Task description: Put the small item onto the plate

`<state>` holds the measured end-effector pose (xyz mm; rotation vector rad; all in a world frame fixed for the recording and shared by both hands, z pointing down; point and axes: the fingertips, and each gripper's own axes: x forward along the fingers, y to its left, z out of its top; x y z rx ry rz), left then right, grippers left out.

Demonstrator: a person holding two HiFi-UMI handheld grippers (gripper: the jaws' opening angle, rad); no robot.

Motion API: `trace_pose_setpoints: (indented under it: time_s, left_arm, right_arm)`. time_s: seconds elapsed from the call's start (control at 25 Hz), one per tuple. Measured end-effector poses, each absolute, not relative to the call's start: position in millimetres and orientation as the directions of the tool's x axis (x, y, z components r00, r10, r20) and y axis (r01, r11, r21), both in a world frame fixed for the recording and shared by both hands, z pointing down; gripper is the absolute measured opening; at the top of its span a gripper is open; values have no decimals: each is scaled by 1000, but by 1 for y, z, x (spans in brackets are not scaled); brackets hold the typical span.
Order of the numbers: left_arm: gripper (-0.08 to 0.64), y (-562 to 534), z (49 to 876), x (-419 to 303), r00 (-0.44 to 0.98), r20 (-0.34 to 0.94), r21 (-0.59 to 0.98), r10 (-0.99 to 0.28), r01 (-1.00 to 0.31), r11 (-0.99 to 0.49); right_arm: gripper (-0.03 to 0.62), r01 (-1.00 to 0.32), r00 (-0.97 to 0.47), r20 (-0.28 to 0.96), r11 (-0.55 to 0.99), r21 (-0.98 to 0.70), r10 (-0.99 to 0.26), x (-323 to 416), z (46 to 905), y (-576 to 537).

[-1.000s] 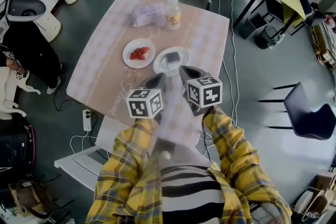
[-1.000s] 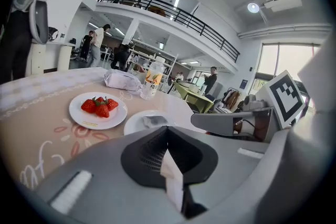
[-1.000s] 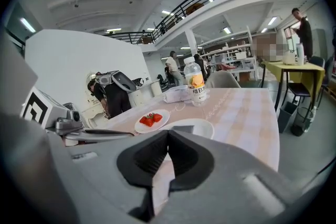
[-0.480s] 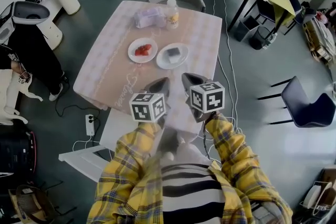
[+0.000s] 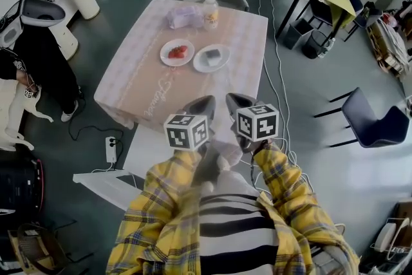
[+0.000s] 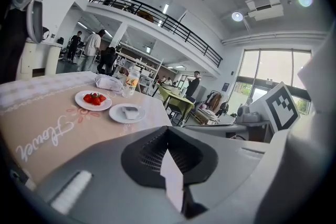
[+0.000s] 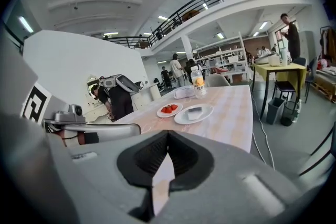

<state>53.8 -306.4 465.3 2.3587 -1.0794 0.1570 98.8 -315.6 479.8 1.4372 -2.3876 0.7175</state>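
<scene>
Backing away, the person has drawn the left tool [image 5: 200, 105] and right tool [image 5: 237, 102] off the surface [image 5: 141, 84], both pinched narrow and empty. The small item [image 5: 213, 57] lies far off on the right plate [image 5: 225, 54], so the task looks done.

Cloth-covered bench [image 5: 145, 84] on a glossy floor [image 5: 309, 87], seen past two matt plastic grippers.
The bench cloth is soft, matt fabric, pale checked, with white stitched lettering. On it, the strawberry plate [image 5: 168, 58] and the second plate [image 5: 223, 62] are smooth, glossy white; the small item [image 5: 212, 55] on the second looks dull grey. The bottle [image 5: 210, 12] is clear plastic, the packet [image 5: 185, 16] crinkled translucent wrap. The left gripper [image 5: 205, 102] and right gripper [image 5: 230, 98] have matt grey plastic shells; the fingers [image 6: 152, 152] carry dark ribbed lining. The sleeves [image 5: 161, 203] are woven yellow plaid cloth. The smooth grey floor reflects light.
</scene>
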Motion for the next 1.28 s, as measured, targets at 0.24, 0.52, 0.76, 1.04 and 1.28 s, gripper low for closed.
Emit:
trace_pose_setpoints:
  time_s: [0.24, 0.52, 0.76, 1.04, 1.28]
  left_arm:
    - [-2, -268, 452, 55, 704, 260, 489, -661, -686, -539]
    - [-2, -229, 445, 58, 721, 236, 457, -651, -674, -580]
    - [-2, -204, 447, 61, 733, 231, 407, -640, -670, -620]
    - [-2, -183, 454, 55, 720, 234, 385, -654, -686, -617]
    - [-2, -171, 462, 51, 709, 234, 387, -666, -696, -605]
  right_arm:
    - [2, -871, -489, 427, 402, -282, -761, 89, 468, -283]
    - [2, -873, -483, 400, 393, -289, -779, 89, 457, -243]
    - [2, -882, -458, 389, 354, -311, -800, 90, 461, -217]
    - [2, -893, -420, 380, 300, -337, -824, 99, 467, -186]
    - [2, -892, -412, 382, 280, -355, -827, 93, 479, -171]
